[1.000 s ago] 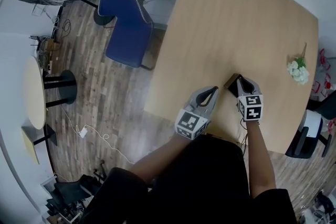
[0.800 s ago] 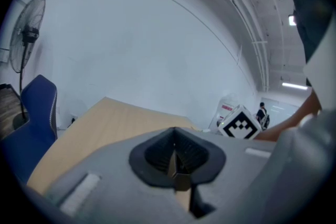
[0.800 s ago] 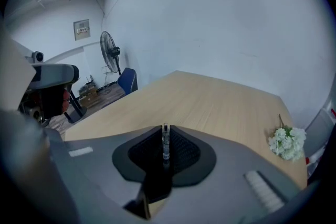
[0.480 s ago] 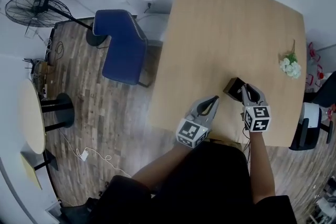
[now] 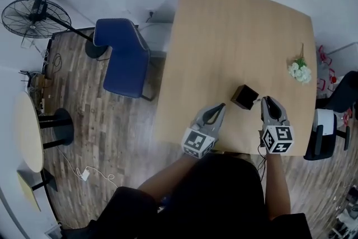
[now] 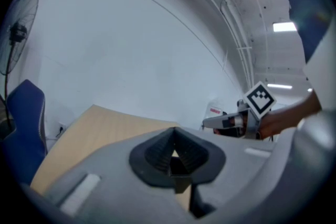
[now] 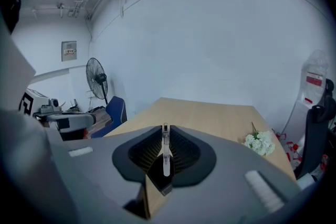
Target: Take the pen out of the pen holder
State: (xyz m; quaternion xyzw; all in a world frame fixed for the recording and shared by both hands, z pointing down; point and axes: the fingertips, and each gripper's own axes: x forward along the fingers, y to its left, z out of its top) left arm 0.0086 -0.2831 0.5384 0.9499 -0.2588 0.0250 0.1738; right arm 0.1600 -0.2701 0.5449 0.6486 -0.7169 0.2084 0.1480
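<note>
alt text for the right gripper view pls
The right gripper holds a slim pale pen clamped between its fingers, with a light wooden table beyond it. White flowers lie on the table at right. A standing fan and a blue chair are at left, against a white wall.

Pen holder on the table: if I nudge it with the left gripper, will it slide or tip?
Probably slide: the pen holder looks squat and boxy, standing flat on the smooth wooden table. Likely light too, with the pen out and pinched in the right gripper, so a gentle push may shift it.
</note>
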